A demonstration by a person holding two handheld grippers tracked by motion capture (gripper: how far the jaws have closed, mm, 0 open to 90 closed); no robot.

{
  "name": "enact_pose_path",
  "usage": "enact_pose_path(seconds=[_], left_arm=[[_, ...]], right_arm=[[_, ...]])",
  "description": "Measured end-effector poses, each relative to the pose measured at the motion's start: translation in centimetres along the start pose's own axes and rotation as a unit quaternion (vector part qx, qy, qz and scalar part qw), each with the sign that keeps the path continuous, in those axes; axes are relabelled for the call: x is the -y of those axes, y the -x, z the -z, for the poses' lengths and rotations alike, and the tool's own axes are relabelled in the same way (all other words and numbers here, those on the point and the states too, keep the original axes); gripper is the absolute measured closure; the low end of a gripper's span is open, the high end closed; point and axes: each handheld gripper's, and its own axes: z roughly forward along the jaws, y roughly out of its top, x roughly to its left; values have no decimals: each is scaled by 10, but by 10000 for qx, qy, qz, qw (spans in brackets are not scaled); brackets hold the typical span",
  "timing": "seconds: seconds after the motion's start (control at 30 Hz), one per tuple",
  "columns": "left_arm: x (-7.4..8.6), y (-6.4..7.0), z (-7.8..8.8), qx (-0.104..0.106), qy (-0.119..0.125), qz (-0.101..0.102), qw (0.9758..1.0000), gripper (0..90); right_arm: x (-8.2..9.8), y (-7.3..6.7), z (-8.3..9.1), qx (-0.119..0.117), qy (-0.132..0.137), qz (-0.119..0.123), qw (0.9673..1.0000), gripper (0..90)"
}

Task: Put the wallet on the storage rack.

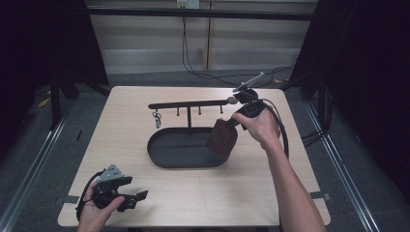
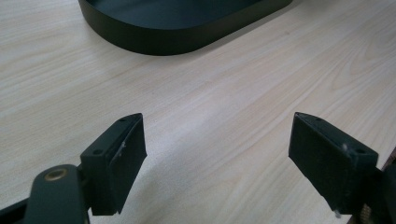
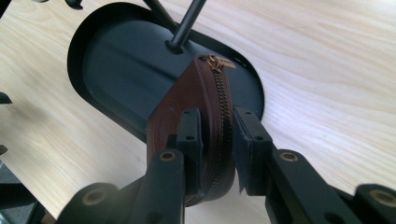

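Two hand-held grippers, one brown zip pouch, one black oval tray, one key ring.

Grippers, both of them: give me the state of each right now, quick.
Left gripper: jaws open, nothing between them, low over the table.
Right gripper: jaws closed on the brown zip pouch, held over the black tray.

Dim and dark all around in the high view, lit evenly from above on the pale table alone, with soft, short shadows. Slightly soft throughout; blurred at the near edges in both gripper views, with faint sheen on the tray.
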Motion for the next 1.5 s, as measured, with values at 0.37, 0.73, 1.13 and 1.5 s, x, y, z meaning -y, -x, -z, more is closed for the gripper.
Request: enact_pose_path(seconds=[0.37,0.73,1.13,1.5], left_arm=[[-1,-1,1,12,12,-38,10000,188],[0,-1,1,-3,31,0,10000,187],[0,-2,1,6,29,-2,10000,187],[-1,-2,3,13,64,-3,10000,187]], right_arm=[[4,5,-16,-77,303,-204,9993,746],[14,14,-42,-396,371,-452,9975,748],[23,24,-64,-542,518,-679,9949,748],[30,32,-86,-890,704,-859,9898,748]])
